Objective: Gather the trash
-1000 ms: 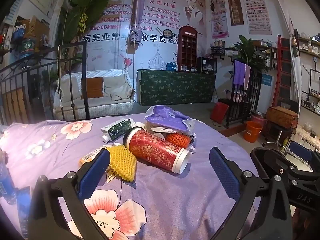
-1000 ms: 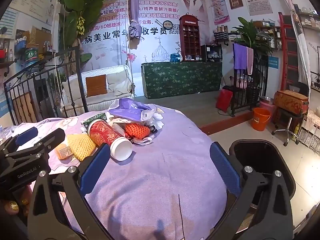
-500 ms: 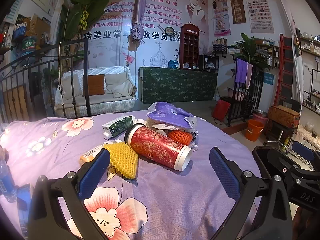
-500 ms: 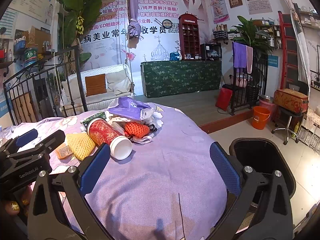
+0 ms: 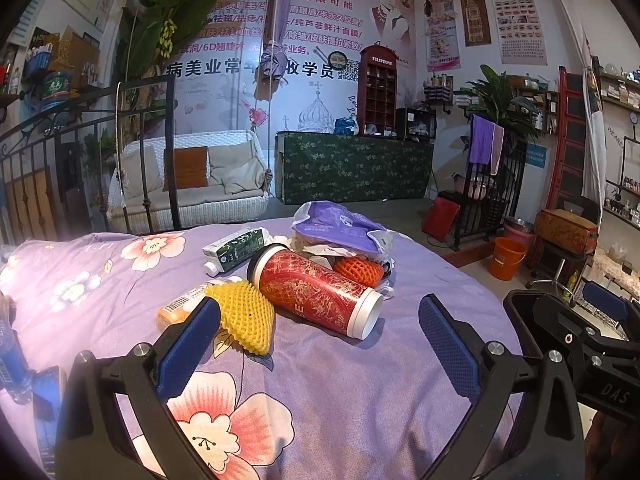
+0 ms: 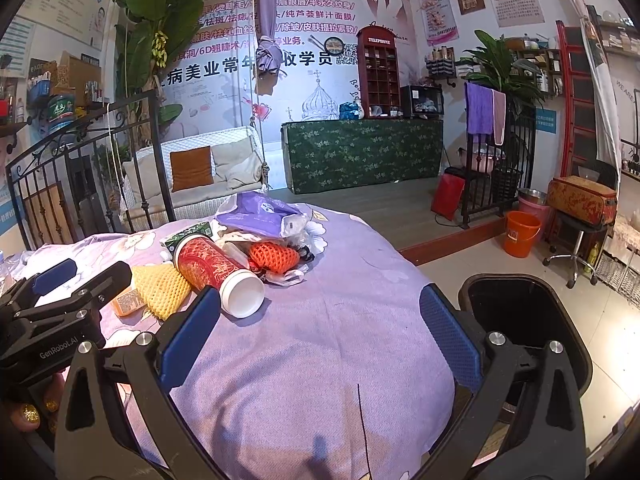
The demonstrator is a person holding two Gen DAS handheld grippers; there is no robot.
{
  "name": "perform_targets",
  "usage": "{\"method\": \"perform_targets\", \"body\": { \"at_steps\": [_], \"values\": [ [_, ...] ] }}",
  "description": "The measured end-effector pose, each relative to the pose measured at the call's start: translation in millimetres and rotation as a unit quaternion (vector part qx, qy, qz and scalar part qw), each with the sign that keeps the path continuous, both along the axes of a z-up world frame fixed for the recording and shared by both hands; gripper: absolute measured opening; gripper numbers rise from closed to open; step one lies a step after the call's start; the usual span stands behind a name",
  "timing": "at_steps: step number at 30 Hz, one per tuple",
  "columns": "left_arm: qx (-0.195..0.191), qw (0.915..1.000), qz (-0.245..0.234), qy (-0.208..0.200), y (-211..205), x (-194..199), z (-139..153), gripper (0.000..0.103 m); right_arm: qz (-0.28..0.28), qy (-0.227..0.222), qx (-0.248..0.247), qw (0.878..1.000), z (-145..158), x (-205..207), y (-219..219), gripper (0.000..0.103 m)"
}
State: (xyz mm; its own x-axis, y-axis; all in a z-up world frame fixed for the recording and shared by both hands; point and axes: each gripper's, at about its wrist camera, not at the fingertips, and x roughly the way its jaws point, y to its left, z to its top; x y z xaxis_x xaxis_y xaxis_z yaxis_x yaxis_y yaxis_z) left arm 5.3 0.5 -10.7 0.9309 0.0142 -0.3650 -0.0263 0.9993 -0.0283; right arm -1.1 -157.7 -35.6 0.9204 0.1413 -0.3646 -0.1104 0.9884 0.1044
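A pile of trash lies on the purple floral tablecloth [image 5: 340, 392]. It holds a red patterned cup [image 5: 316, 290] on its side, a yellow foam net [image 5: 246, 316], an orange foam net [image 5: 356, 272], a green carton [image 5: 236, 248], a small orange bottle [image 5: 180, 308] and a purple bag [image 5: 336, 226]. My left gripper [image 5: 316, 340] is open just in front of the cup and yellow net, holding nothing. My right gripper [image 6: 320, 332] is open over bare cloth, right of the red cup [image 6: 218, 270]. A black bin [image 6: 524, 328] stands by the table's right edge.
Blue objects [image 5: 14, 360] sit at the table's left edge. Behind are an iron railing [image 5: 80, 152], a white swing sofa [image 5: 192, 184], a green counter [image 5: 356, 168], an orange bucket [image 6: 522, 234] and a stool [image 6: 576, 236] on the floor.
The left gripper has drifted slightly nearer the cup and yellow net. The right gripper has barely moved. Both stay open.
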Motion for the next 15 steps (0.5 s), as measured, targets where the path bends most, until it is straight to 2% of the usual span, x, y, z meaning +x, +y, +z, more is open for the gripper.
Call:
{"method": "perform_targets", "body": {
  "at_steps": [15],
  "values": [
    [-0.001, 1.0000, 0.000, 0.001, -0.1, 0.6, -1.2, 0.097, -0.001, 0.004, 0.000, 1.000, 0.7, -0.4, 1.2, 0.098]
  ]
}}
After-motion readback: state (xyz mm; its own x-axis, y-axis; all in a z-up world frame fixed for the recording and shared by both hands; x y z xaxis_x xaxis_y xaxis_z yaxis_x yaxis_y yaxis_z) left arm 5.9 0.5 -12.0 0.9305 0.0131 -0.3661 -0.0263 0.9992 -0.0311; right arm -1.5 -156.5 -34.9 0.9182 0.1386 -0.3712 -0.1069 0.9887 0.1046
